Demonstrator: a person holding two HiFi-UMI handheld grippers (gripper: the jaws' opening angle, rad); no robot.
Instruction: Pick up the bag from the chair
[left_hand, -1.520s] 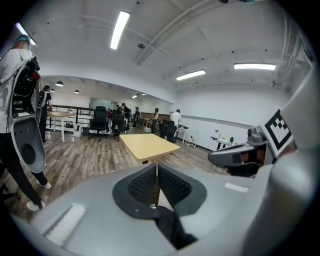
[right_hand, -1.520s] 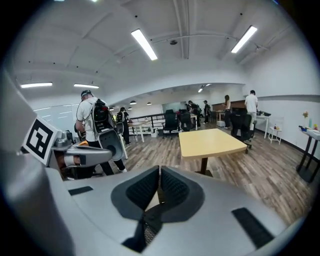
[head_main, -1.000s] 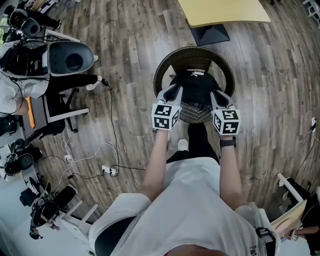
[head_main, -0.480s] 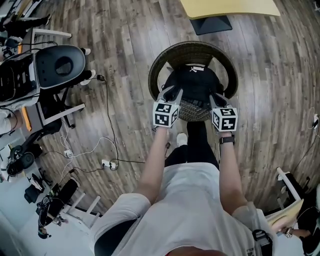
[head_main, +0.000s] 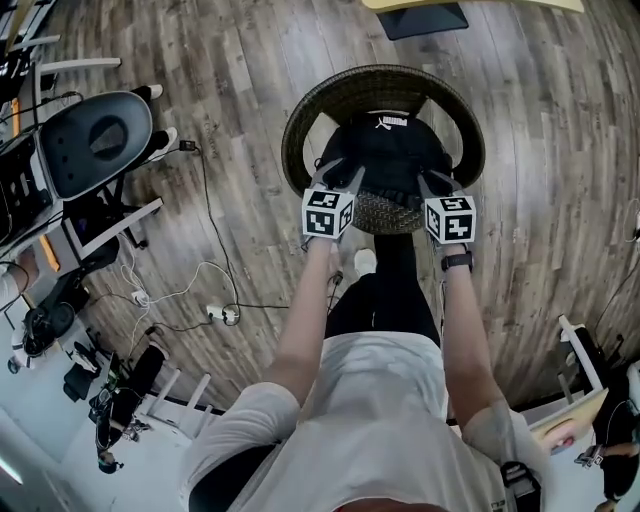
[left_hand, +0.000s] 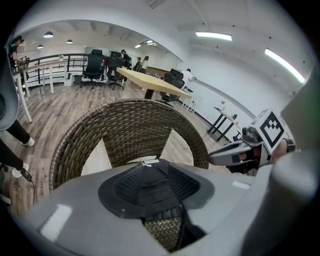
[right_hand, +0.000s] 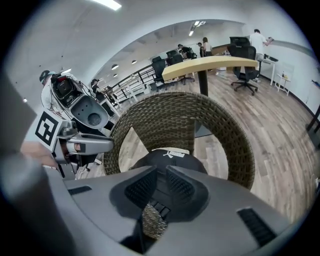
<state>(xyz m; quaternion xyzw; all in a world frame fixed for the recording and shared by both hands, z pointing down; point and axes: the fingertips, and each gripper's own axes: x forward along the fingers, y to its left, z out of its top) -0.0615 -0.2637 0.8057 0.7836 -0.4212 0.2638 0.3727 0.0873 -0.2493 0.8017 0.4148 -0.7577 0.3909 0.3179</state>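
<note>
Grey-brown wood plank floor (head_main: 250, 90) runs through an open office, with a yellow table (right_hand: 215, 62) behind the chair, a grey office chair (head_main: 95, 140) and loose cables (head_main: 200, 295) to the person's left. The black bag (head_main: 385, 155) sits on the seat of the round wicker chair (head_main: 300, 130), against its curved back. The left gripper (head_main: 340, 178) and right gripper (head_main: 438, 183) are at the bag's near corners, each with its fingers slightly parted and clamping nothing. In both gripper views the jaw bodies cover the bag's lower half. The head view cuts the table at its top edge, and the distant people are too small to make out.
</note>
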